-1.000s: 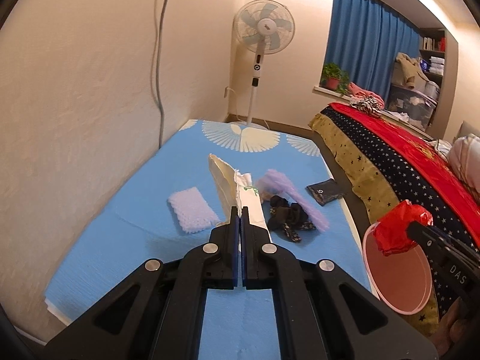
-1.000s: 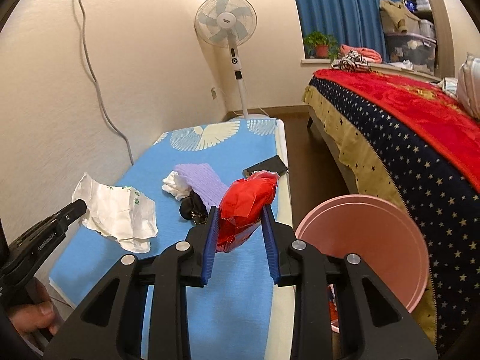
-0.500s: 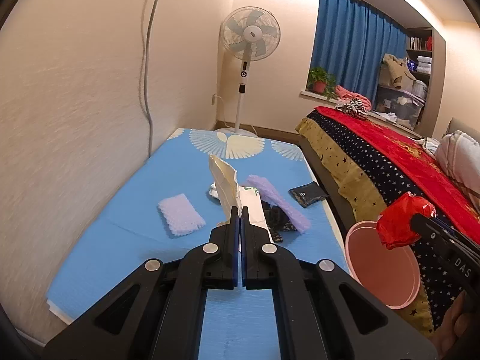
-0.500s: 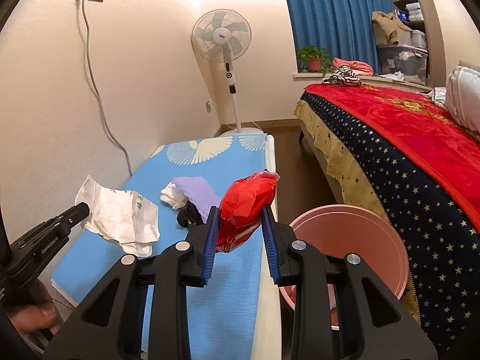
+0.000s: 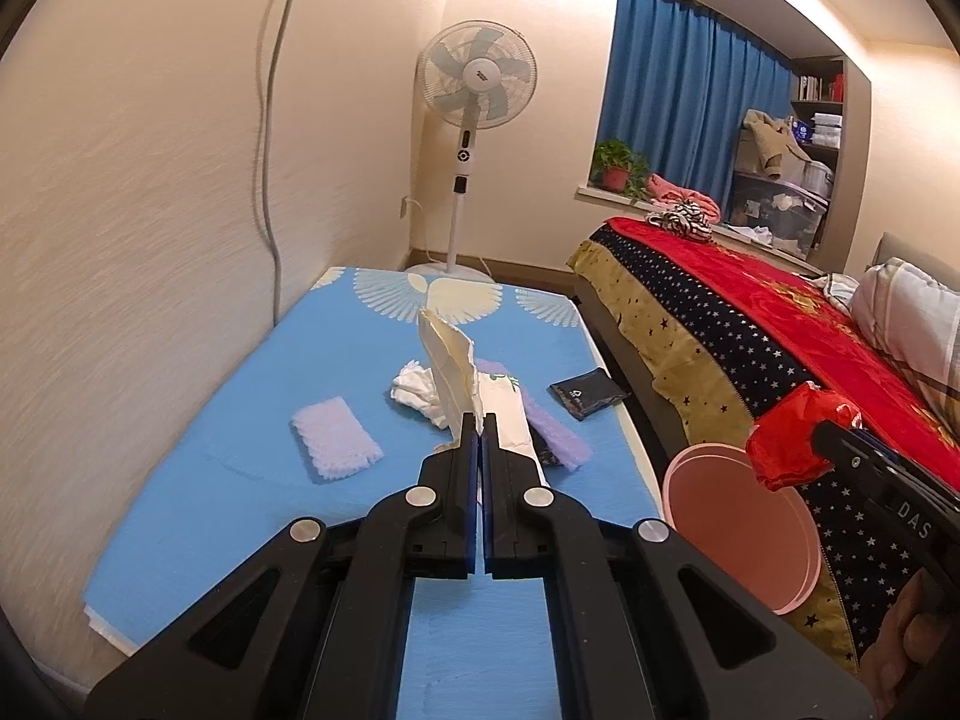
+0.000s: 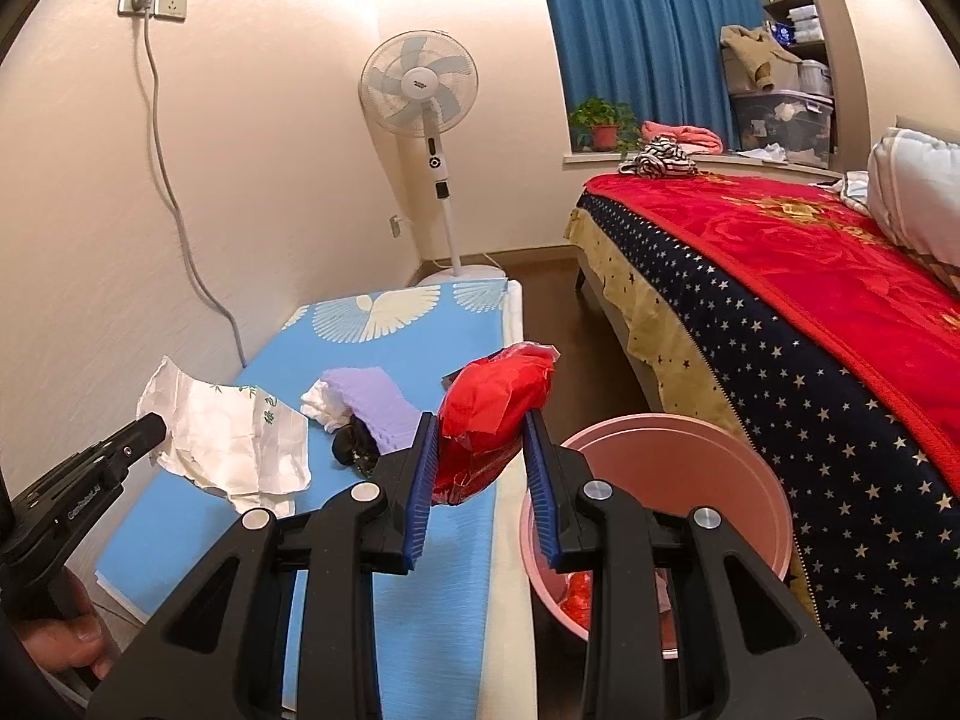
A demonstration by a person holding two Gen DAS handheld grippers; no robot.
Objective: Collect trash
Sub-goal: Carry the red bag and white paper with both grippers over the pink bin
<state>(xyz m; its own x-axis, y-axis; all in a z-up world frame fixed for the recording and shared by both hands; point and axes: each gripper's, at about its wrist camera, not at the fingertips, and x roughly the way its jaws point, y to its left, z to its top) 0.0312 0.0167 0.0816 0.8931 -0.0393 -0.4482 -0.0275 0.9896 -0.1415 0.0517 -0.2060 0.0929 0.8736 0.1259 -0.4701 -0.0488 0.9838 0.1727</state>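
Observation:
My left gripper point(image 5: 479, 423) is shut on a crumpled white wrapper point(image 5: 451, 363) with green print, lifted above the blue mat point(image 5: 240, 450); the right wrist view shows this white wrapper point(image 6: 234, 438) hanging from the left gripper point(image 6: 157, 423). My right gripper point(image 6: 480, 438) is shut on a crumpled red plastic bag point(image 6: 489, 408), held above the mat's right edge beside the pink bin point(image 6: 708, 450). From the left wrist view the red bag point(image 5: 792, 441) hangs over the pink bin point(image 5: 738, 516). Red scraps lie inside the bin.
On the mat lie a lilac cloth point(image 5: 336, 438), a purple cloth point(image 6: 372, 396), a white crumpled tissue point(image 5: 417, 390), a small black item point(image 6: 354, 447) and a dark packet point(image 5: 585, 393). A bed point(image 6: 810, 300) stands right, a fan point(image 6: 420, 90) behind, a wall left.
Both grippers have risen a little with their loads. The mat and bin now sit lower in both views, and the white tissue has come into sight behind the wrapper.

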